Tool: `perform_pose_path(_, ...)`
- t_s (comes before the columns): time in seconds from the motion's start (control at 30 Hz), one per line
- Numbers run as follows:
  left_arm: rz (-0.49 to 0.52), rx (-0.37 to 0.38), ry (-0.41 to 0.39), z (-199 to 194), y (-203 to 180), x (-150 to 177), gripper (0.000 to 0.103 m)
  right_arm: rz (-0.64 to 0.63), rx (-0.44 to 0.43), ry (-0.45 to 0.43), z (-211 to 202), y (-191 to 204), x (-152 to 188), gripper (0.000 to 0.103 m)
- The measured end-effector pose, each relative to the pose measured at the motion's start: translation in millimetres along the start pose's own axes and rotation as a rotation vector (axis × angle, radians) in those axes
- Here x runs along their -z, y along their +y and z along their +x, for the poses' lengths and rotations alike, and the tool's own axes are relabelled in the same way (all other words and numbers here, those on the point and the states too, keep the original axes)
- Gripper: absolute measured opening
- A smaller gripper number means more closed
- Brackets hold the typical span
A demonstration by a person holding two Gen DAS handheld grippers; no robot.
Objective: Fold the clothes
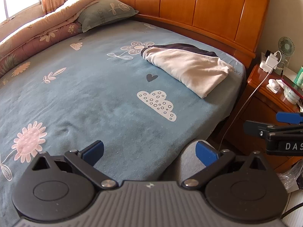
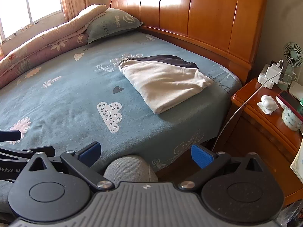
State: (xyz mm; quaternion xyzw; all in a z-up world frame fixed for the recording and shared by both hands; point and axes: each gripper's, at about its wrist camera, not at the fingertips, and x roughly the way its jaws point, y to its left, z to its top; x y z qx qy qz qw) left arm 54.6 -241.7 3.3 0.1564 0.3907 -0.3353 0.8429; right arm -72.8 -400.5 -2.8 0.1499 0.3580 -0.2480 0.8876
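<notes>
So, both my grippers are hanging back at the foot-side edge of the bed [image 1: 79,98], and neither one has anything in it. My left gripper [image 1: 149,154] has its jaws spread wide with just blue sheet showing between the blue pads [image 1: 94,152], and my right gripper [image 2: 145,156] is spread the same way, sitting over the bed edge with a grey-clad knee [image 2: 130,167] poking up between its fingers. From the left camera I can see the right gripper off to the side, past the corner of the bed, apart from the left one. What I'm here for is the folded clothes [image 2: 162,81]: a cream-white piece folded into a rough rectangle with a dark garment [image 2: 168,59] tucked under its far edge, lying on the bed near the wooden headboard [image 2: 189,15], well away from both grippers. It's lying flat on the sheet, just past the white cloud print [image 2: 110,116] and the little dark heart. At the far side of the bed from me there's a rolled quilt [image 2: 43,45] with a green pillow [image 2: 111,24] leaning on it against the headboard. Beside the bed, on the headboard end, a wooden nightstand [image 2: 265,124] holds a small fan [image 2: 292,54], a white charger [image 2: 269,72] with its cable hanging down, an earbud case and a mug.
</notes>
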Motion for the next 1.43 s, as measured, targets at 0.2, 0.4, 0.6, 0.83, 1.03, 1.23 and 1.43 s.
perform_pose_path(0.2, -0.003, 0.002, -0.003, 0.1, -0.3, -2.4, 0.102, -0.012, 0.002, 0.002, 1.3, 1.8, -1.8, 0.103)
perform_pose_path(0.4, -0.015, 0.002, 0.002, 2.0, 2.0, -3.4, 0.102, -0.002, 0.000, 0.006, 3.1, -0.5, -1.8, 0.103)
perform_pose_path(0.6, -0.021, 0.003, 0.004, 4.6, 2.2, -4.9, 0.102, -0.004, -0.003, 0.011, 5.0, -0.6, -1.8, 0.103)
perform_pose_path(0.83, -0.033, 0.001, 0.009, 7.0, 4.9, -4.9, 0.102, -0.002, 0.000, 0.016, 7.5, -2.0, -1.9, 0.103)
perform_pose_path(1.03, -0.041, 0.000, 0.010, 8.7, 6.0, -5.1, 0.102, 0.001, 0.001, 0.021, 9.9, -3.6, -1.1, 0.103)
perform_pose_path(1.23, -0.040, 0.003, 0.011, 9.2, 6.4, -4.4, 0.102, -0.005, -0.001, 0.031, 12.6, -2.2, -0.2, 0.103)
perform_pose_path(1.43, -0.032, 0.009, 0.010, 8.5, 4.8, -4.4, 0.102, -0.005, 0.001, 0.030, 13.3, -3.3, -0.9, 0.103)
